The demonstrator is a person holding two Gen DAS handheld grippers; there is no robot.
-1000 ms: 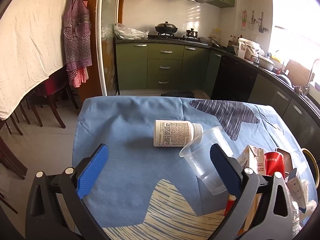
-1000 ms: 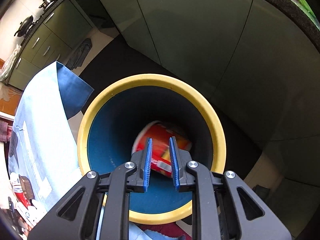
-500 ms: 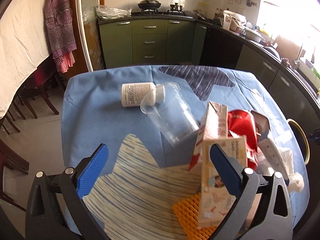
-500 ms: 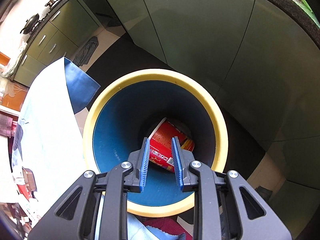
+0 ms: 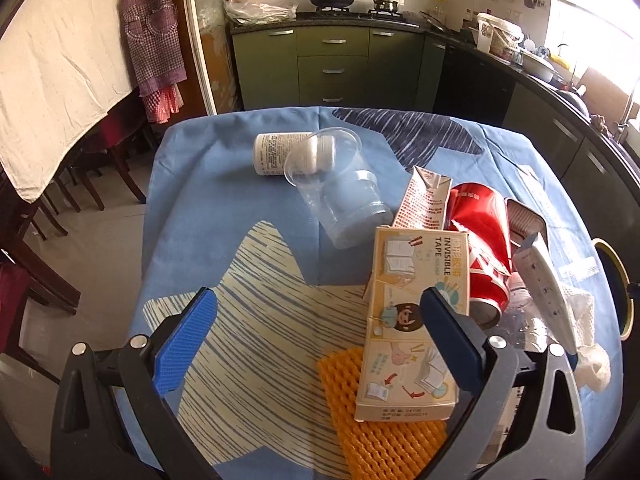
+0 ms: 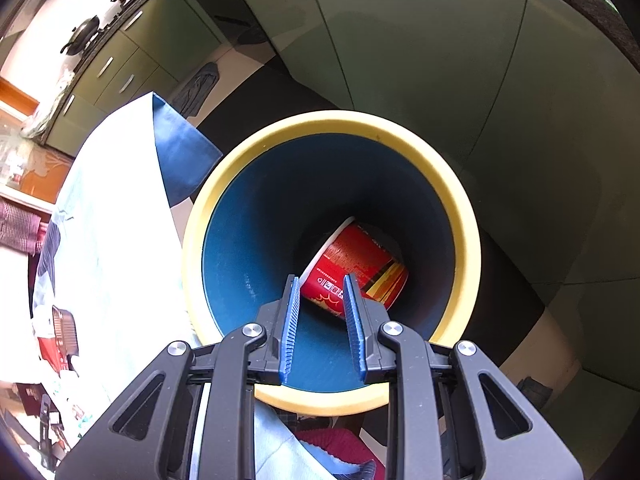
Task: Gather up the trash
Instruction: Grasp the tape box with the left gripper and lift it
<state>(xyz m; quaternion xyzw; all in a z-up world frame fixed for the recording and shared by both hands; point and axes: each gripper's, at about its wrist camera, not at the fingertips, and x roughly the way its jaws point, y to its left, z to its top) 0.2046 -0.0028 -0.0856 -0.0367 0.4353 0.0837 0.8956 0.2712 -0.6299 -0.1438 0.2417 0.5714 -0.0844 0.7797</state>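
**One red cup in the bin, the other trash on the bench**

Seen from the left wrist, the left gripper (image 5: pixel 320 344) hovers over a bench (image 5: pixel 224 184) under a blue cloth with cream and navy patches. Its two blue fingers (image 5: pixel 186 346) stand wide apart with nothing between them. Farthest left among the trash lies one white bottle (image 5: pixel 276 154) on its side, its label print too small to read. Touching it is one clear plastic cup (image 5: pixel 340 192), also on its side, mouth toward the bottle. Near the lower edge lies one orange foam net (image 5: pixel 384 432), partly under a cream box (image 5: pixel 416 320) that reads "INVISIBLE TAPE", with cartoon drawings below the words. Behind the box stands one carton (image 5: pixel 424 200) with a red side covered in small white characters I cannot read. Next comes one crushed red can (image 5: pixel 484 240), then one white remote (image 5: pixel 548 292) leaning over crumpled tissue (image 5: pixel 592 360). A yellow bin rim shows at the bench's right edge.

Seen from the right wrist, the right gripper (image 6: pixel 322 320) points down into one bin (image 6: pixel 248 240), yellow-rimmed and blue inside. Its fingers (image 6: pixel 290 328) are a little apart and grip nothing. One red paper cup (image 6: pixel 356 264) lies on its side at the bin's bottom, well below them; its writing is illegible.
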